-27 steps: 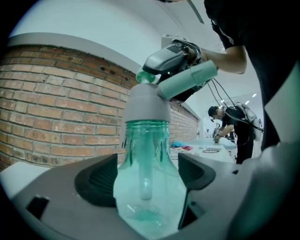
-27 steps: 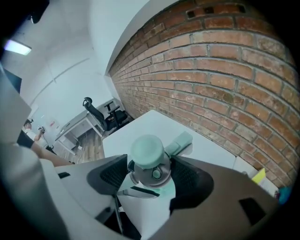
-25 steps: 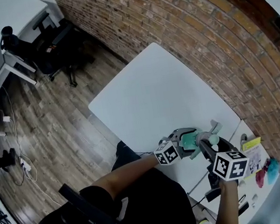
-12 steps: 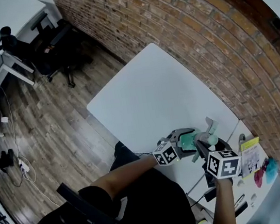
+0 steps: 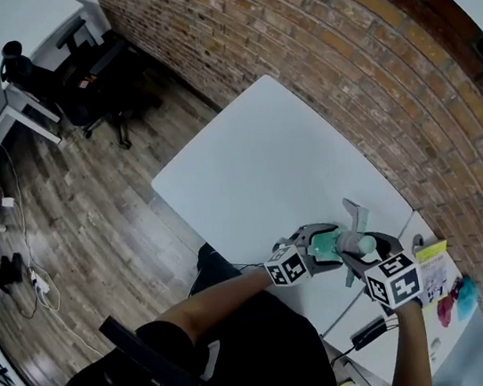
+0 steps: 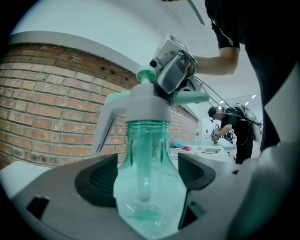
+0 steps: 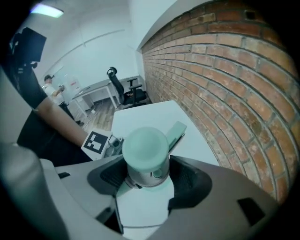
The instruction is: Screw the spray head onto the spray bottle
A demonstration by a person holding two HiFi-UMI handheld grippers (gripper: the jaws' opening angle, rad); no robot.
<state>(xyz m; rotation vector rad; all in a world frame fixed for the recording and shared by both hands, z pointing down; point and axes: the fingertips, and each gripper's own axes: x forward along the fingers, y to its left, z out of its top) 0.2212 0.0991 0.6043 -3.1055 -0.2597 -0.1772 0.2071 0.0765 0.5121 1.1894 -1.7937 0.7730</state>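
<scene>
Spray bottle upright, neck up: clear teal plastic, bulbous, clamped in left tool. Right tool grips grey spray head collar from above.

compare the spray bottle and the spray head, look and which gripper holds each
The spray bottle is clear, green-tinted plastic; the spray head is opaque grey with mint green parts. The spray bottle is clamped in the left gripper, while the spray head is gripped from above by the right gripper. They meet at the spray bottle's neck.
</scene>
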